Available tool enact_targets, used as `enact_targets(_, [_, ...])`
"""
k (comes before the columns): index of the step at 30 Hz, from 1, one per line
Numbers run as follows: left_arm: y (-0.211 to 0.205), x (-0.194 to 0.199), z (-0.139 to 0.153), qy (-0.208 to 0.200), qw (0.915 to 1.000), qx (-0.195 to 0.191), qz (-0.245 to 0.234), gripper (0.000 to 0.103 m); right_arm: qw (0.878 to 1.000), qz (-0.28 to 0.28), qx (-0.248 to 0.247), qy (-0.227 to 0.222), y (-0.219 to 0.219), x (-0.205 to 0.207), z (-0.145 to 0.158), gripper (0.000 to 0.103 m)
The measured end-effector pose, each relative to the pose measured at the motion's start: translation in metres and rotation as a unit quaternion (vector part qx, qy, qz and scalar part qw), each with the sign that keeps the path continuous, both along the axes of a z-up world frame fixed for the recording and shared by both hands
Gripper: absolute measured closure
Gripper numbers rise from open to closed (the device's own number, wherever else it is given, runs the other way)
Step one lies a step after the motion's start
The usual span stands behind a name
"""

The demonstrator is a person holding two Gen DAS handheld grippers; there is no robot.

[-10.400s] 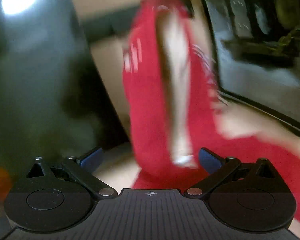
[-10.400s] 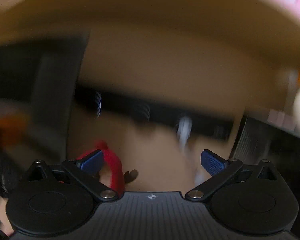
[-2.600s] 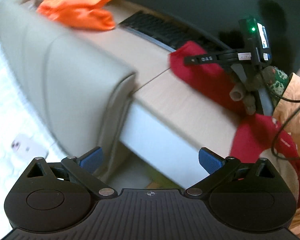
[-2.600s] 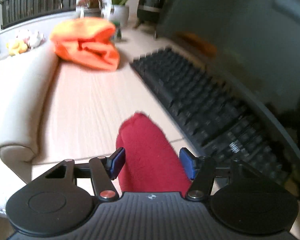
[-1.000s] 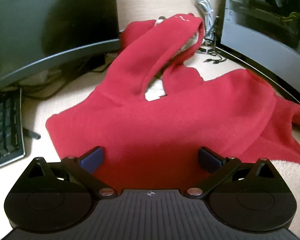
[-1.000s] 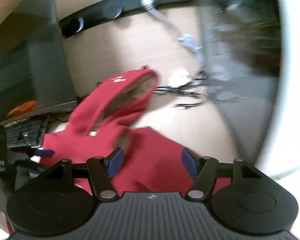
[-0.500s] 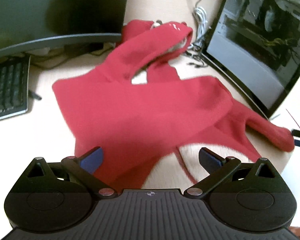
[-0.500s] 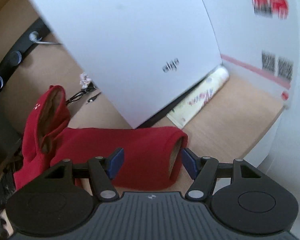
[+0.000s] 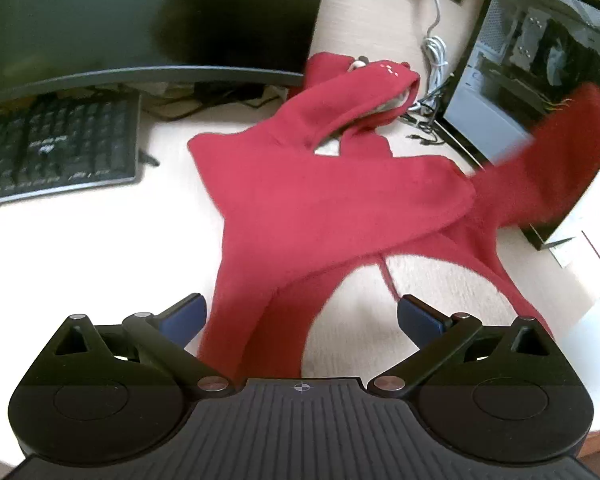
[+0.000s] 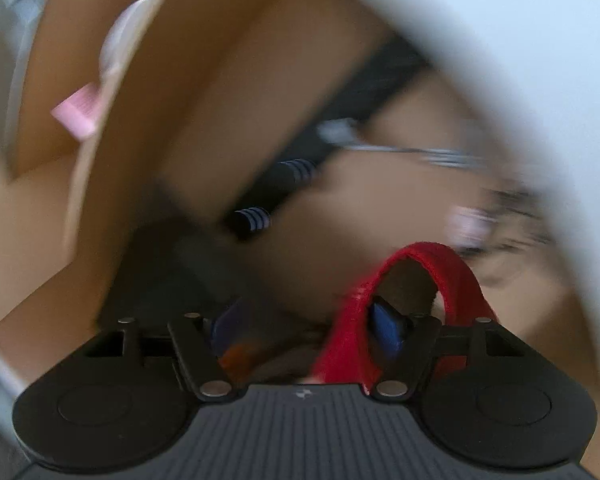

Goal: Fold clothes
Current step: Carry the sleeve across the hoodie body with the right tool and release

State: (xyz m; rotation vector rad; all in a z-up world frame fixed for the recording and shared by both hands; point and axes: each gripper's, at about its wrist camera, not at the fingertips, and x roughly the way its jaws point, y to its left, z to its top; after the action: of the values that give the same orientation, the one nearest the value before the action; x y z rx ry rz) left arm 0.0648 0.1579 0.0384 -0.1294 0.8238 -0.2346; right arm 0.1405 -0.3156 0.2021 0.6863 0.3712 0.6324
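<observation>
A red hooded sweatshirt (image 9: pixel 320 208) lies spread on the pale desk (image 9: pixel 80 264), hood toward the monitor, one sleeve folded across its body. Its cream lining shows at the near hem. My left gripper (image 9: pixel 300 314) is open just above the near hem, holding nothing. The other sleeve (image 9: pixel 548 164) is lifted in the air at the right, blurred. In the right wrist view my right gripper (image 10: pixel 304 330) has its jaws partly apart, and the red sleeve cuff (image 10: pixel 420 288) loops over its right finger (image 10: pixel 388 326). That view is blurred.
A curved dark monitor (image 9: pixel 140 20) and a black keyboard (image 9: pixel 52 148) stand at the left back. A glass-sided computer case (image 9: pixel 540 80) stands at the right, with white cables (image 9: pixel 434 52) behind the hood. A white box edge (image 9: pixel 592 264) lies at the far right.
The right gripper has swung upward with the sleeve cuff, lifting the right sleeve off the desk. The left gripper has drawn back a little from the sweatshirt.
</observation>
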Motion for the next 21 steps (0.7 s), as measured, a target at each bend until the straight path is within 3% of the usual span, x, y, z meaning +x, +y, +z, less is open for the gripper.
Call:
enact_targets(5, [0.006, -0.021, -0.002, 0.007, 0.9993, -0.008, 0.035, 0.000, 0.990, 0.118, -0.079, -0.009, 0.116, 0.055, 0.029, 0.029])
enact_targets(8, [0.011, -0.032, -0.006, 0.017, 0.9982, -0.019, 0.054, 0.000, 0.972, 0.188, -0.136, 0.028, 0.201, 0.084, 0.008, 0.028])
enact_targets(13, [0.024, -0.045, -0.007, 0.019, 0.9962, -0.028, 0.081, 0.000, 0.937, 0.230, -0.245, 0.099, 0.308, 0.109, -0.054, 0.026])
enact_targets(18, [0.029, -0.053, -0.003, 0.011, 0.9953, -0.030, 0.091, 0.000, 0.880, 0.249, -0.372, 0.158, 0.350, 0.089, -0.107, 0.022])
enact_targets(19, [0.029, -0.054, -0.002, 0.011, 0.9954, -0.029, 0.091, 0.000, 0.874, 0.253, -0.383, 0.159, 0.351, 0.083, -0.113, 0.021])
enact_targets(21, [0.028, -0.053, -0.002, 0.011, 0.9958, -0.027, 0.087, 0.000, 0.882, 0.264, -0.361, 0.147, 0.345, 0.079, -0.106, 0.021])
